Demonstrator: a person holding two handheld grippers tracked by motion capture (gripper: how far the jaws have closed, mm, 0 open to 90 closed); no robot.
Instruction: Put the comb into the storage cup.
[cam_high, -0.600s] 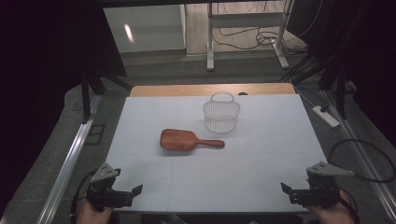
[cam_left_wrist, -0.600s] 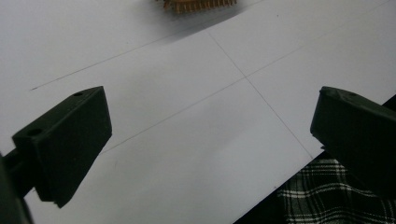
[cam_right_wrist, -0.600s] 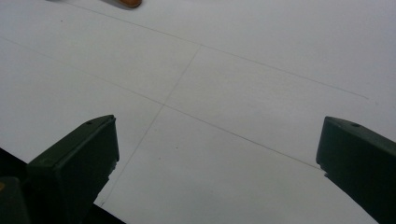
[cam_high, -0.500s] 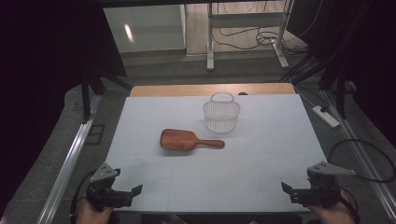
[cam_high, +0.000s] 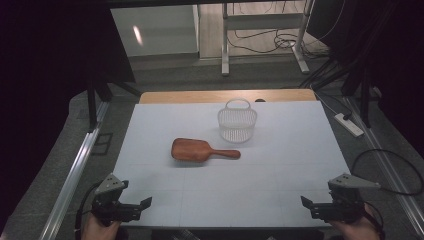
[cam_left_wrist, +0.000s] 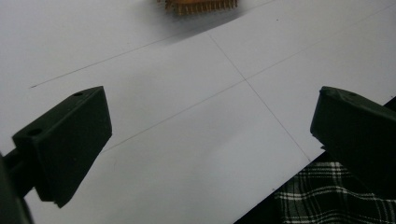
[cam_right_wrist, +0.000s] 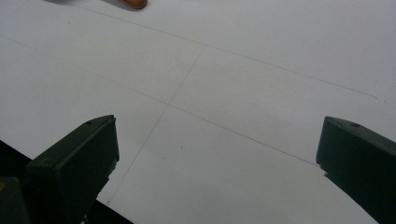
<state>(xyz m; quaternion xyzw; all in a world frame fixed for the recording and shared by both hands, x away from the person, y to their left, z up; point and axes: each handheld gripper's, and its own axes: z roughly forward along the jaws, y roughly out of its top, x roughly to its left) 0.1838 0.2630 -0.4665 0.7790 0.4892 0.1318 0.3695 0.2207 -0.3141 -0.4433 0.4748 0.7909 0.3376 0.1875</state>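
A brown wooden hairbrush (cam_high: 202, 150) lies flat near the middle of the white table (cam_high: 280, 170), handle pointing right. Just behind it stands a small white wire basket (cam_high: 237, 121) with a handle. My left gripper (cam_high: 142, 206) rests at the table's near left corner, jaws wide apart and nothing between them. At the near right corner my right gripper (cam_high: 306, 205) is likewise open and empty. The brush's bristle edge (cam_left_wrist: 198, 5) shows at the top of the left gripper view, and its handle tip (cam_right_wrist: 133, 3) at the top of the right gripper view.
A wooden strip (cam_high: 200, 96) runs along the table's far edge. Metal rails (cam_high: 75, 170) flank both sides. A white power strip (cam_high: 349, 125) and cables lie on the floor at the right. Plaid cloth (cam_left_wrist: 336, 196) shows below the table's near edge.
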